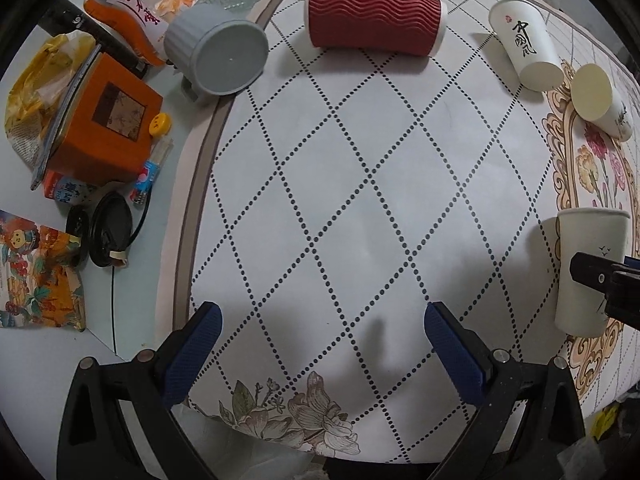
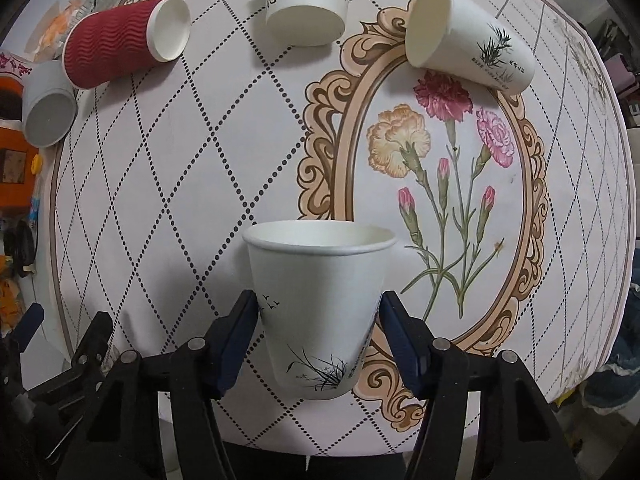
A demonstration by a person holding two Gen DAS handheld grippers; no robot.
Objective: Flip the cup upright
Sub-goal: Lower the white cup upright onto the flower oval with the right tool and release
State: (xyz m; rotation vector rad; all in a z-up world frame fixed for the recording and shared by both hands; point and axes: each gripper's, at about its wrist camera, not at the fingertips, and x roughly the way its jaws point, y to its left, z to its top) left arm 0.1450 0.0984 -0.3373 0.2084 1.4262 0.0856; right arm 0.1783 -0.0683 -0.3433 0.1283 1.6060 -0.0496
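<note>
My right gripper is shut on a white paper cup with bird and grass prints, held upright, mouth up, over the table. The same cup shows in the left wrist view at the far right, with a right finger across it. My left gripper is open and empty above the diamond-patterned tablecloth. A red ribbed cup, a grey cup and two white paper cups lie on their sides at the far side.
Left of the cloth there is clutter: an orange box, a yellow bag, a black lid and cable, a printed packet. The table's front edge is near the left gripper.
</note>
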